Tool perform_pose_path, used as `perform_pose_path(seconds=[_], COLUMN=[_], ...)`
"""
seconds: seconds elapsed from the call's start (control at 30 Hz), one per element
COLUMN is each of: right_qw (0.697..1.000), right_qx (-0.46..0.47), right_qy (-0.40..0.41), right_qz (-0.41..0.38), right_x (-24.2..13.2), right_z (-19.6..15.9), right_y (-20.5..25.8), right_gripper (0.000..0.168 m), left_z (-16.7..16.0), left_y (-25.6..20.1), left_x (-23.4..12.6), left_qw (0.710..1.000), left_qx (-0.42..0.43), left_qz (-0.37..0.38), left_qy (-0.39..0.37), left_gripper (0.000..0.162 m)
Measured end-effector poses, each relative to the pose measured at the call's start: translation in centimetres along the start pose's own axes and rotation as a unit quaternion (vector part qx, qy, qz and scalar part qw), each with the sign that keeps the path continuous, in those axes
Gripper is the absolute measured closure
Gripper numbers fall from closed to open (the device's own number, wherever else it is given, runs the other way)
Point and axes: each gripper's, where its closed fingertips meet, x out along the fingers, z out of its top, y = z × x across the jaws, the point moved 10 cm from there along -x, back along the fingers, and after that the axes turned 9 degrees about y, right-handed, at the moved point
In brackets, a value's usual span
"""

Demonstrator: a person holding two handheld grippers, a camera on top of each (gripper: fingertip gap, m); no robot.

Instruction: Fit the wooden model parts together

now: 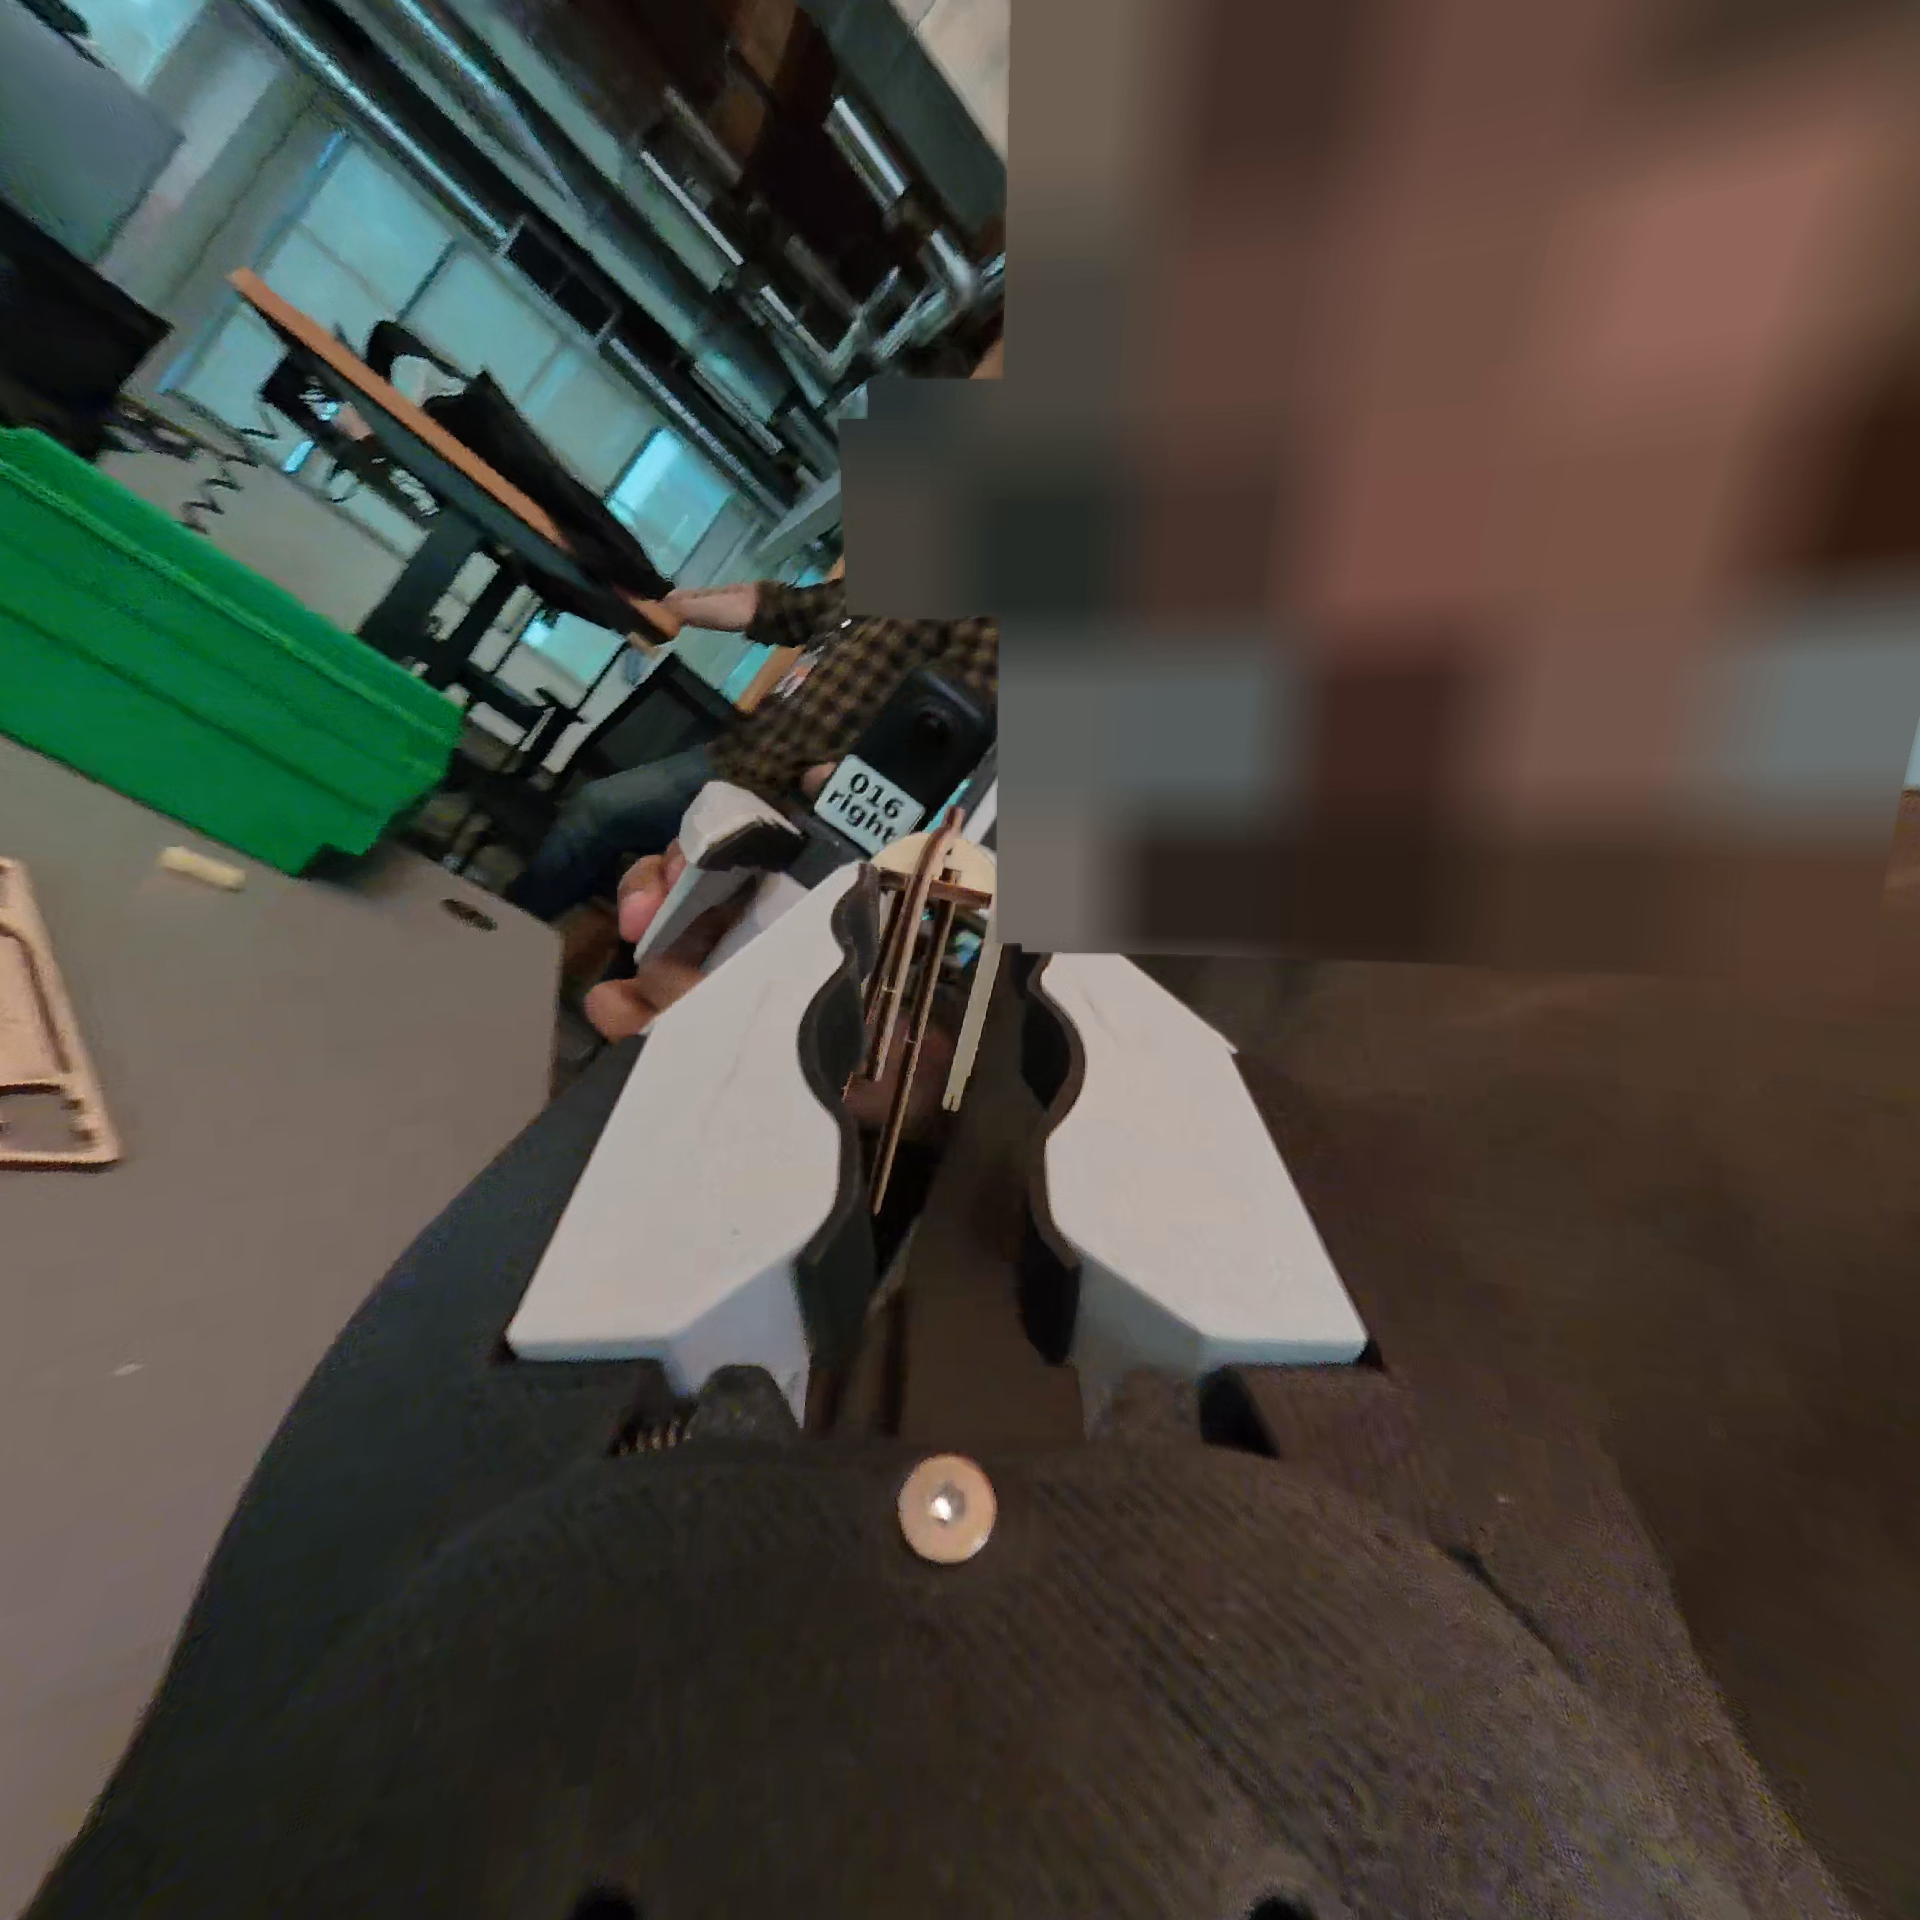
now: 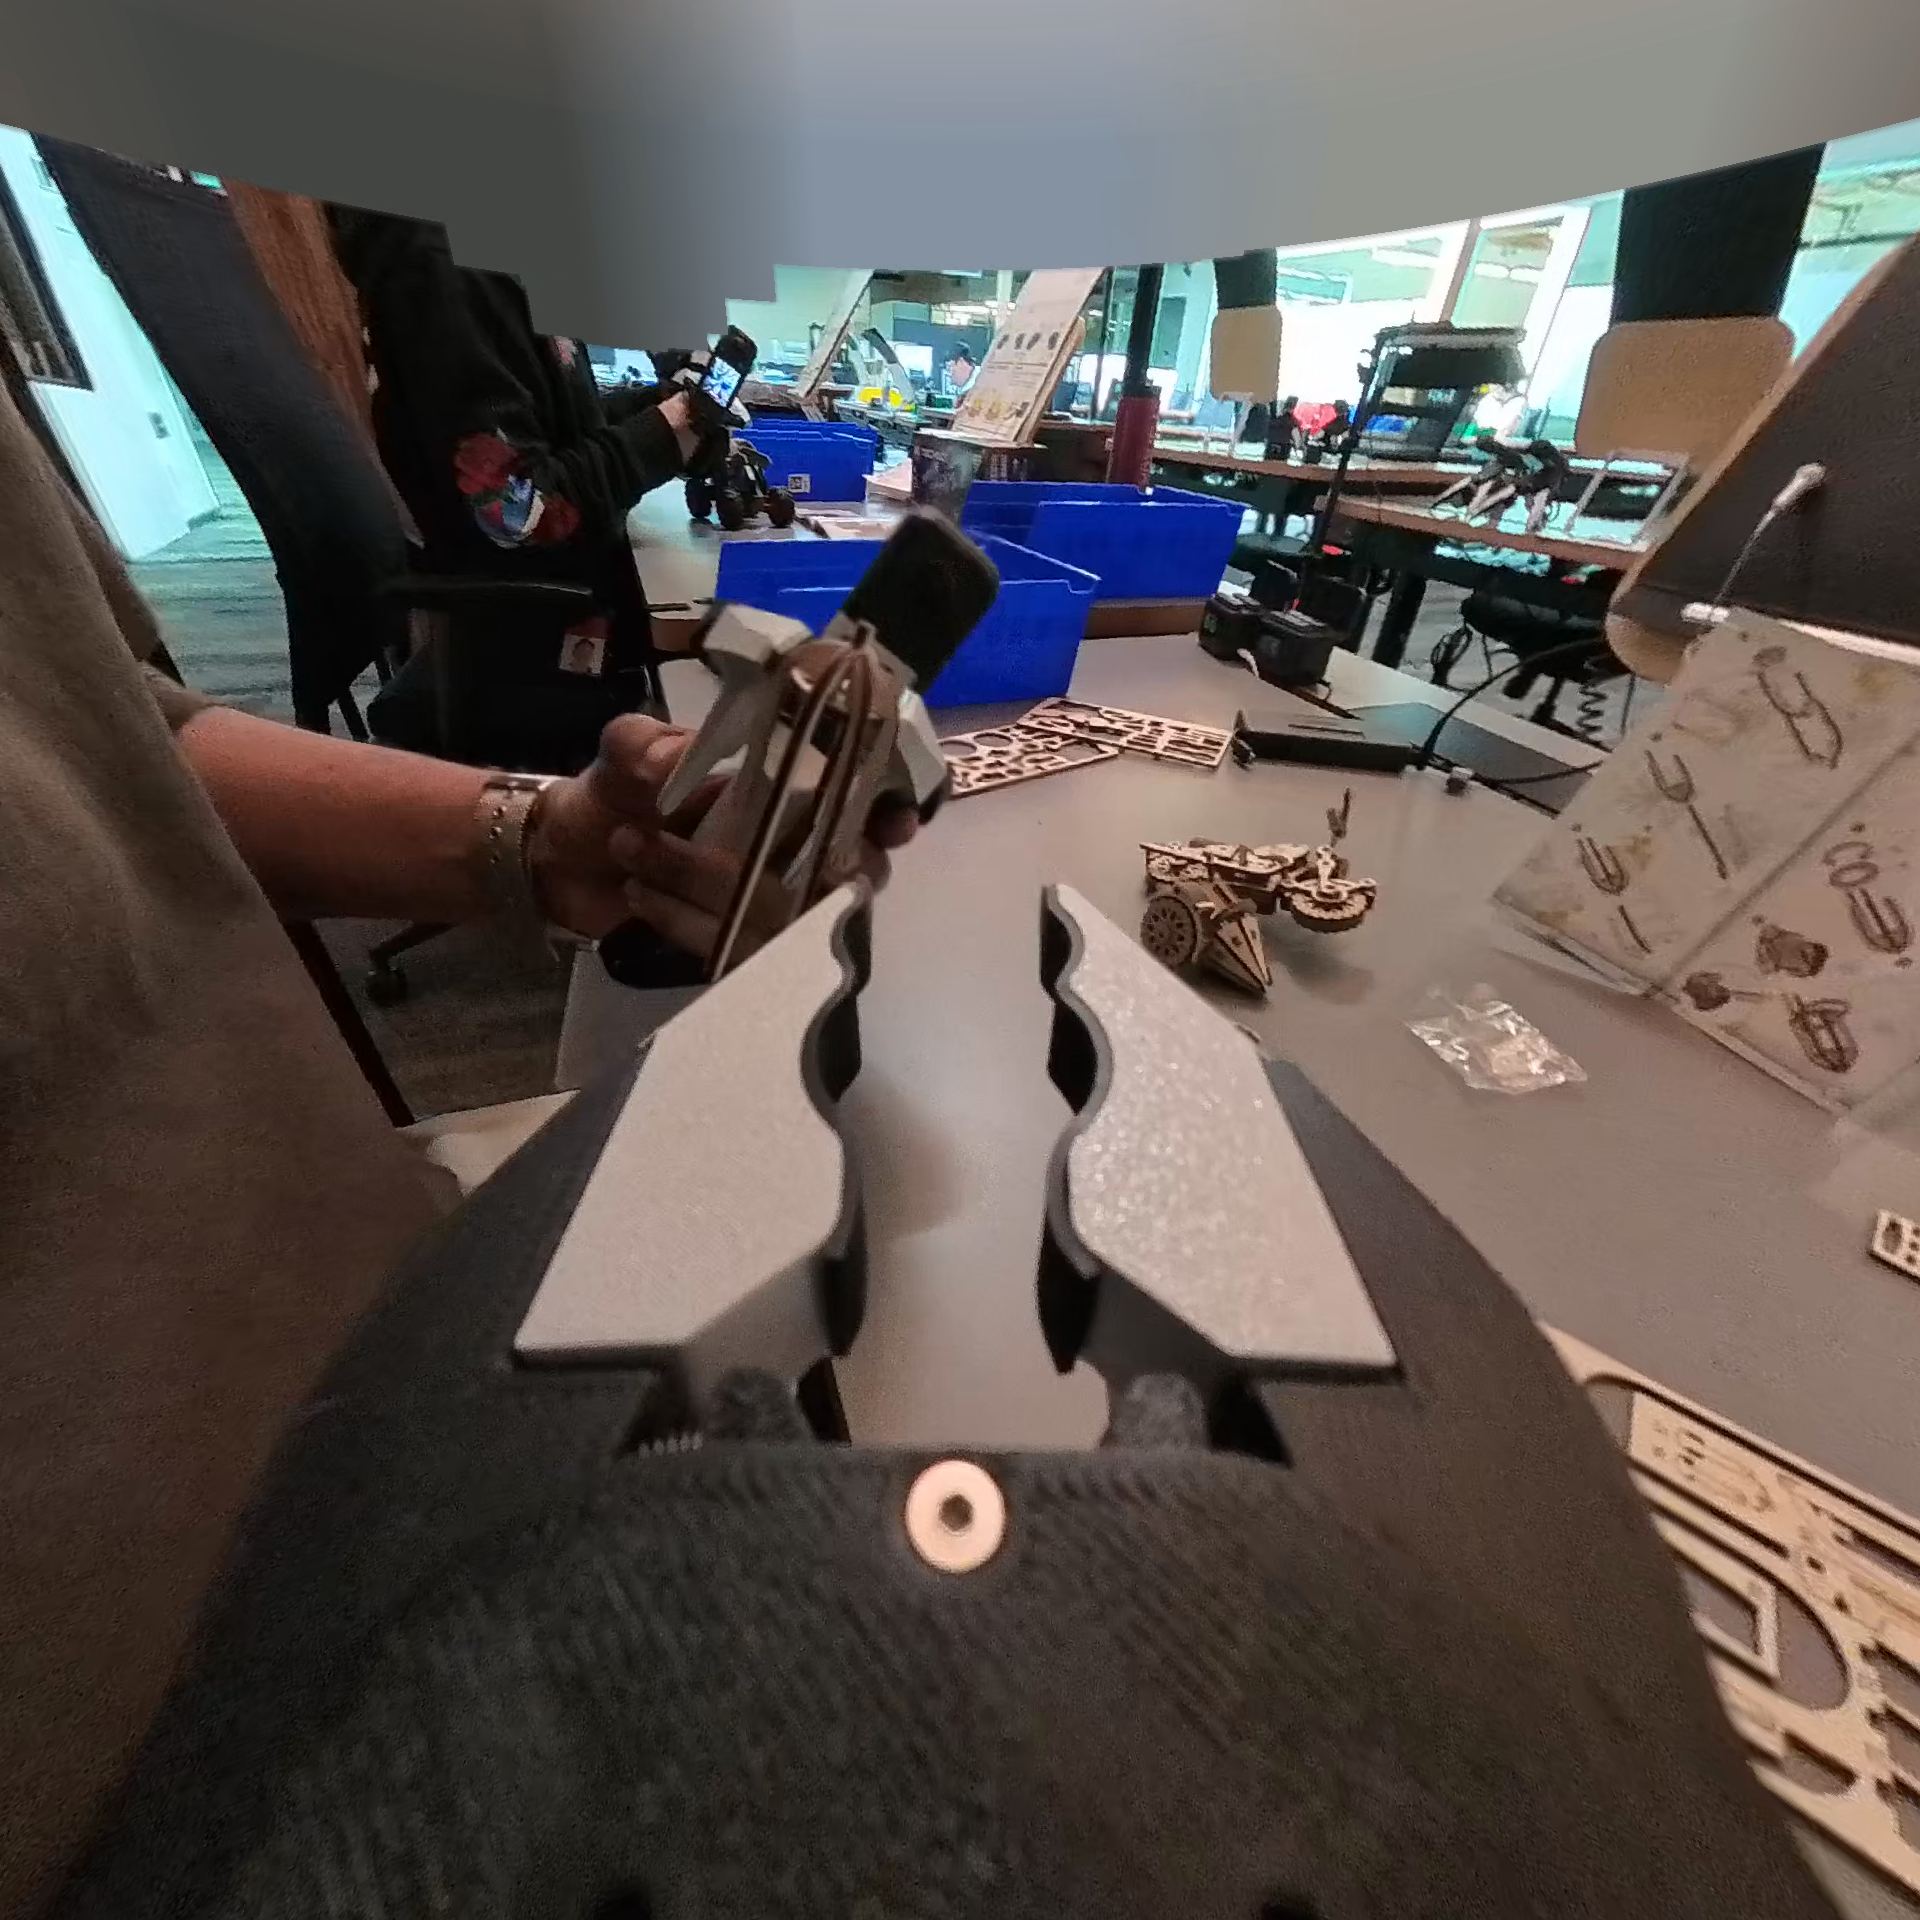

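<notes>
My left gripper (image 1: 935,956) is shut on a thin wooden sub-assembly (image 1: 909,997) of flat plates and crossbars, which stands on edge between the pads and is held in the air. In the right wrist view the left gripper (image 2: 800,748) shows with the same part (image 2: 821,727) sticking out of it, a hand gripping its handle. My right gripper (image 2: 956,904) is open and empty, just right of and below the left one, over the grey table (image 2: 1039,810). One of its fingers (image 1: 727,862) shows beyond the left fingers. A partly built wooden motorcycle model (image 2: 1247,894) lies on the table ahead.
Punched wooden part sheets lie at the back (image 2: 1081,738), at the front right (image 2: 1818,1621) and at the left (image 1: 42,1039). A propped instruction sheet (image 2: 1766,862), a clear plastic bag (image 2: 1496,1039), blue bins (image 2: 1039,582) and a green bin (image 1: 208,665) border the workspace. Other people sit nearby. Left tips to right tips: about 5 centimetres.
</notes>
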Motion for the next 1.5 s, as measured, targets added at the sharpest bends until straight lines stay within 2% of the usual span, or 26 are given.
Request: perform_pose_path(seconds=[0.13,0.27,0.37,0.5,0.7,0.8,0.93,1.03,1.3,1.5], right_qw=[0.999,0.997,0.993,0.985,0.971,0.977,0.985,0.982,0.977,0.971], right_qx=[0.031,0.071,0.115,0.174,0.227,0.198,0.126,0.108,0.05,0.045], right_qy=[0.013,0.023,0.013,-0.004,-0.032,-0.001,0.094,0.142,0.201,0.228], right_qz=[-0.006,-0.014,-0.015,-0.004,0.065,0.085,0.071,0.067,0.049,0.056], right_x=[0.2,0.2,0.2,0.5,1.9,2.9,4.4,4.9,5.7,5.7], right_z=[-0.7,-1.7,-2.3,-2.7,-1.6,-1.2,-2.0,-2.7,-3.3,-3.9], right_y=[-0.9,-2.4,-3.9,-6.4,-8.4,-8.3,-7.0,-5.3,-3.8,-4.1], right_gripper=[0.138,0.138,0.138,0.137,0.137,0.14,0.143,0.142,0.142,0.141], left_z=[0.4,1.1,1.6,3.1,4.4,4.0,2.8,2.0,0.9,0.0], left_y=[0.0,1.3,3.2,5.4,7.6,8.3,8.8,8.6,8.5,8.2], left_x=[-1.0,-3.2,-4.6,-5.1,-4.2,-4.0,-4.6,-4.6,-3.7,-2.1], left_qw=[1.0,0.995,0.987,0.97,0.942,0.93,0.922,0.919,0.906,0.89], left_qx=[0.011,-0.025,-0.06,-0.109,-0.186,-0.198,-0.226,-0.238,-0.223,-0.169], left_qz=[0.027,0.031,0.12,0.216,0.26,0.259,0.249,0.237,0.248,0.251], left_qy=[-0.002,-0.087,-0.09,-0.04,0.101,0.167,0.19,0.205,0.26,0.341], left_gripper=[0.139,0.139,0.139,0.139,0.138,0.138,0.138,0.137,0.137,0.137])
